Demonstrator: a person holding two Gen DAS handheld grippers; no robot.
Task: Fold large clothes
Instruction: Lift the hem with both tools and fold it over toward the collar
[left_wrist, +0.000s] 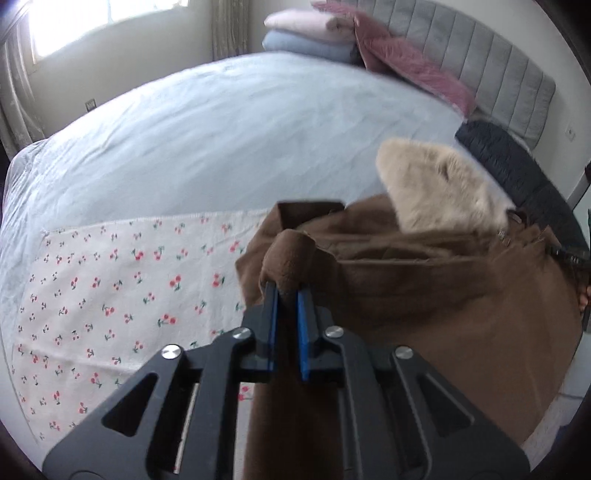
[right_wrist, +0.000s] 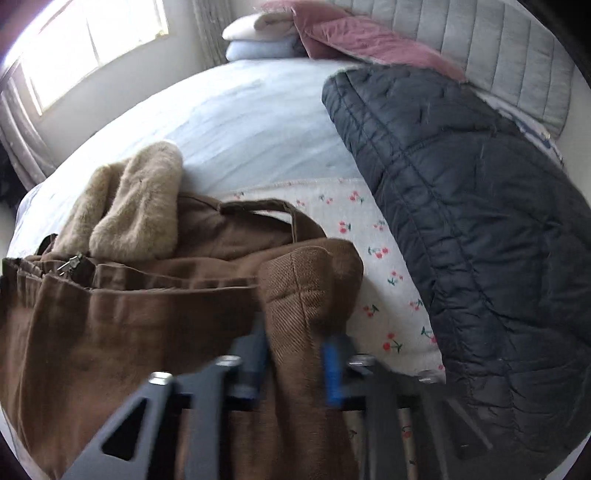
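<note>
A brown coat (left_wrist: 424, 295) with a beige fur collar (left_wrist: 436, 184) hangs between my two grippers over the bed. My left gripper (left_wrist: 287, 295) is shut on a fold of the brown coat. In the right wrist view the coat (right_wrist: 129, 314) fills the lower left, its fur collar (right_wrist: 136, 210) up top. My right gripper (right_wrist: 295, 354) is shut on a thick bunch of the coat's fabric; the frame is blurred there.
A cherry-print cloth (left_wrist: 110, 288) lies on the light blue bedsheet (left_wrist: 221, 129). A dark quilted jacket (right_wrist: 461, 221) lies to the right. Folded pink and blue clothes (left_wrist: 306, 33), a pink blanket (left_wrist: 406, 62) and the grey headboard (left_wrist: 498, 74) stand at the far end.
</note>
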